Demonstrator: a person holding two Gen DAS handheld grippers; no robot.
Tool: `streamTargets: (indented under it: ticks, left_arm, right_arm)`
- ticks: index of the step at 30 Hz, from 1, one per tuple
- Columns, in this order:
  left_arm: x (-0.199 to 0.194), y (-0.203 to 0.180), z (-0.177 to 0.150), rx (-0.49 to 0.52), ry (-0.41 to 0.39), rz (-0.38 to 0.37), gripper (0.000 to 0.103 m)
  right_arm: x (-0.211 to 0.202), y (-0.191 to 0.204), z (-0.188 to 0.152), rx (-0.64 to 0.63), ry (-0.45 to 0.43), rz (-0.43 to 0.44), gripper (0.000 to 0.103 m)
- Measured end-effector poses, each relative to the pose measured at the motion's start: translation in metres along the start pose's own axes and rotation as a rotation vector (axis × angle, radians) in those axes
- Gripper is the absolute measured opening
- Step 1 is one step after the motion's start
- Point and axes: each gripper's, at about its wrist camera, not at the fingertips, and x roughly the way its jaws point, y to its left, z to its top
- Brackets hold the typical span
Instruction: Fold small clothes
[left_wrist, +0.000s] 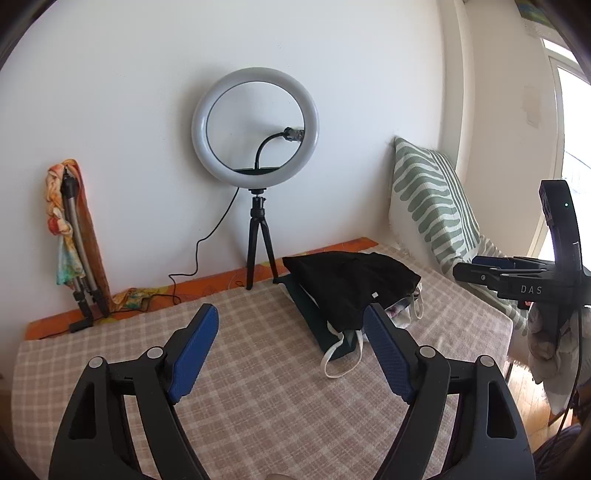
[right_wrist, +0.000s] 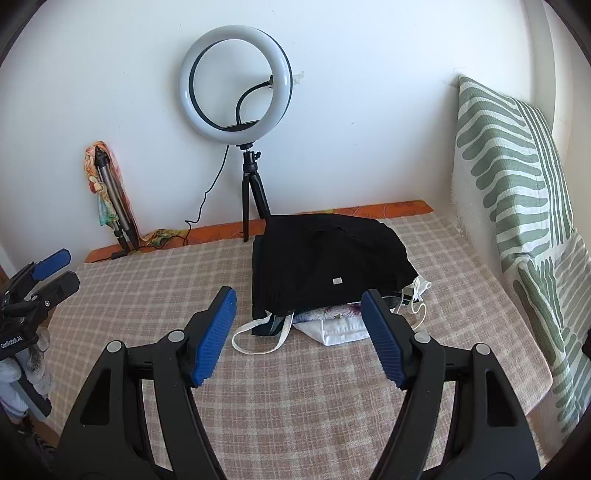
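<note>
A stack of folded clothes lies on the checked bed cover (left_wrist: 251, 376) (right_wrist: 295, 398). On top is a black garment (left_wrist: 351, 284) (right_wrist: 325, 258) with a small white tag. Under it are a dark green piece (left_wrist: 314, 321) and a white floral piece (right_wrist: 340, 321), with white straps (right_wrist: 258, 332) trailing out at the front. My left gripper (left_wrist: 291, 310) is open with nothing between its blue pads, short of the stack's left front corner. My right gripper (right_wrist: 300, 293) is open and empty too, just in front of the stack. Each gripper shows in the other view, the right (left_wrist: 460, 267) and the left (right_wrist: 72, 266).
A ring light (left_wrist: 199, 125) (right_wrist: 184, 85) on a black tripod stands at the wall behind the stack, its cable running left. A folded tripod wrapped in a scarf (left_wrist: 70, 229) (right_wrist: 107, 192) leans at the far left. A green-striped pillow (left_wrist: 428, 199) (right_wrist: 509, 166) stands at the right.
</note>
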Motion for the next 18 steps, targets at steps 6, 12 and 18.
streamTargets:
  ticks: [6, 12, 18]
  left_arm:
    - [-0.023, 0.002, -0.025, 0.010, 0.011, 0.027, 0.085]
    - [-0.037, -0.001, -0.046, 0.007, 0.020, 0.051, 0.092]
    - [-0.046, -0.011, -0.058, 0.065, -0.026, 0.128, 0.102]
  right_arm:
    - [-0.011, 0.025, -0.021, -0.024, -0.054, -0.004, 0.094]
    - [-0.012, 0.039, -0.041, -0.047, -0.079, -0.024, 0.103]
    - [-0.007, 0.043, -0.056, -0.039, -0.092, -0.033, 0.103]
